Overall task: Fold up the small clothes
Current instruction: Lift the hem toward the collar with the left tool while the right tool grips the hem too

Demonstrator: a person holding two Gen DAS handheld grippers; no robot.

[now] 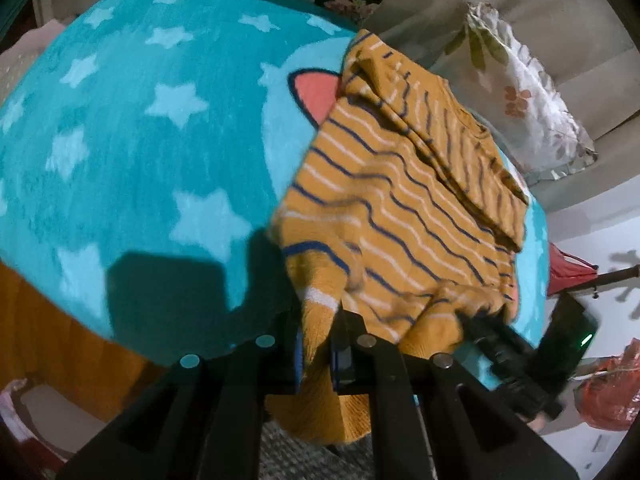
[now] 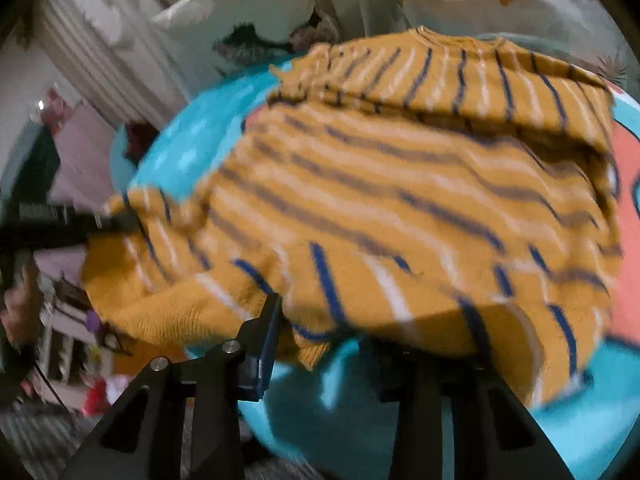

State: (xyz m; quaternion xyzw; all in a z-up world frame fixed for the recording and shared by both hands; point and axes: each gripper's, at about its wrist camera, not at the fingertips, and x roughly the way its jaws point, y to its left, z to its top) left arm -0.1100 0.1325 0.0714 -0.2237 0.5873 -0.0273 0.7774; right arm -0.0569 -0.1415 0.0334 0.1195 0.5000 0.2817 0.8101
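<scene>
Striped sweater (image 1: 400, 208): no readable label; left tool (image 1: 316, 344) clamps hem.

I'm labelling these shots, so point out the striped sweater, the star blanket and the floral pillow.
striped sweater (image 1: 400, 208): left wrist view, middle of its body.
star blanket (image 1: 132, 152): left wrist view, bare teal area.
floral pillow (image 1: 524, 96): left wrist view, its printed face.

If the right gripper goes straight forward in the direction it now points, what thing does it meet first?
Most likely the mustard striped sweater. Its hem hangs just ahead of the right gripper, whose jaws stand apart, and partly over them. The turquoise star blanket lies underneath; blur makes the depth uncertain.
</scene>
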